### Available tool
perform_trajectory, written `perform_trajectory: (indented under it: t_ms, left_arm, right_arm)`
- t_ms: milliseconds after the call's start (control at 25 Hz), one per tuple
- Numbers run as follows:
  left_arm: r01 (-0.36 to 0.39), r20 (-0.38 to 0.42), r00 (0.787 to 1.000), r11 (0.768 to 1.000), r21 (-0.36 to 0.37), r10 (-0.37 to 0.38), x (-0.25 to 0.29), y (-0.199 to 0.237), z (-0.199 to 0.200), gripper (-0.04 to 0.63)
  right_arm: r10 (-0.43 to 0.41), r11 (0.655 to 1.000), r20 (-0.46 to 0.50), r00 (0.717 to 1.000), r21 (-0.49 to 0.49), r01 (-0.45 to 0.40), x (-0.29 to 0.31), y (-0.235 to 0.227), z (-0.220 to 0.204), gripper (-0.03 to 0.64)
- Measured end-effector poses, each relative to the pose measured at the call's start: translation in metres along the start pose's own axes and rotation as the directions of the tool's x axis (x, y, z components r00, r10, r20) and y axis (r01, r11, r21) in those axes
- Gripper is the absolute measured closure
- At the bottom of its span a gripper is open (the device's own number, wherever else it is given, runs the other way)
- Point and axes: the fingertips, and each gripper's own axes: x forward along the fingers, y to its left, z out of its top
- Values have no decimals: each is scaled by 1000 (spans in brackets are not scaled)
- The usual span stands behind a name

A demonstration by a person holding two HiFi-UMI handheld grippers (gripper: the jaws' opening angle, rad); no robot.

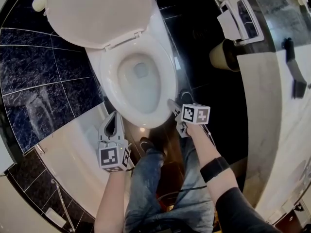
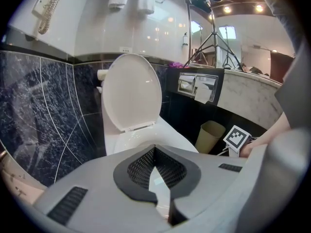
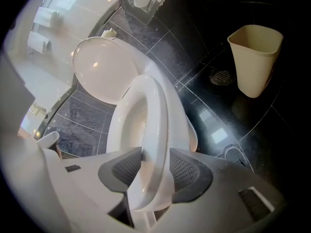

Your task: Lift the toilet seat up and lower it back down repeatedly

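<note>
Plainly centres on a white toilet [image 1: 137,81] set against dark tiles, with its lid [image 1: 97,13] tipped up and back. Finds the seat [image 1: 169,76] lying down on the bowl, apparently flat, so probably sits at the start of a lift. Passes a beige bin [image 1: 224,55] standing well apart on the floor at the right. Puts the right gripper [image 1: 173,105] at the seat's front edge, jaws pinching the rim with a pad on either side of it. Leaves the left gripper [image 1: 115,119] just beside the bowl's front on the other side, jaws closed tip to tip on nothing. Risks a slip from here: holds smooth, glossy plastic near one corner only, so may lose the rim partway up and let the seat bang down on the bowl. Risks twisting the hinges too, by lifting off-centre with one gripper. Could also knock the raised lid forward if swung up too hard. Might further catch the idle left gripper under the falling seat, given how near it hangs.
</note>
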Motion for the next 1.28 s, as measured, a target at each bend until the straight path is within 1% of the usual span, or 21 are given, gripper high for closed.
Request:
perform_trajectory:
  t_ms: [280,440,800,1080,1280]
  left_arm:
    - [7,-17,1000,1000,-13,-7,5,-2,-10,600]
    - [12,-16,1000,1000,-14,-12,6,-3,-9,600]
    - [14,-13,1000,1000,-17,-14,5,-7,-6,600]
    - [16,-15,1000,1000,-25,-16,3,-10,-4,600]
    - [13,-10,1000,999,-32,-13,-3,-14,3,600]
  right_arm:
    - [-22,1000,20,1000,9,22,-2,3,3,453]
    - [-19,999,24,1000,45,18,-2,3,3,467]
    - [-23,999,1,1000,36,23,-3,4,5,471]
    - [0,998,20,1000,68,-1,-13,14,7,474]
    - [17,997,29,999,75,-19,-27,25,13,479]
